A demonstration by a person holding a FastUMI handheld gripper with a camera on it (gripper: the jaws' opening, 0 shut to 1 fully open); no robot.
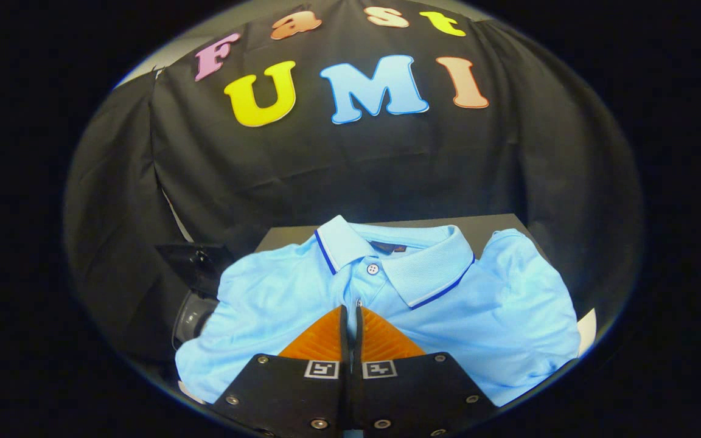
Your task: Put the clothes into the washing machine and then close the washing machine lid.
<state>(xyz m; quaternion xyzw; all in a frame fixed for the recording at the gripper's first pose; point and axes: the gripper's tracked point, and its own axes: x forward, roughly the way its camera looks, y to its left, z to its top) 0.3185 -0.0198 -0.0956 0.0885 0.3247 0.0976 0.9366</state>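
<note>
Light-blue fabric is pinched in your tongs (350,316), fingers pressed together on the polo shirt (387,304) just below its placket; it lies spread over the dark table (490,225). Thin pinch: lift fast and the cloth could slip free or drag

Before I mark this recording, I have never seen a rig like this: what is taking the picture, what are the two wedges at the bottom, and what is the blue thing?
The camera rides on a hand-held two-finger gripper and looks forward along its fingers, the two ridged wedges. They stand nearly closed, a thin strip of cloth showing between them at the button placket; a firm pinch cannot be confirmed. The blue thing is a light blue polo shirt with dark-trimmed collar, lying on a dark flat surface. Beside it sits a dark rounded object, too dim to identify.
</note>
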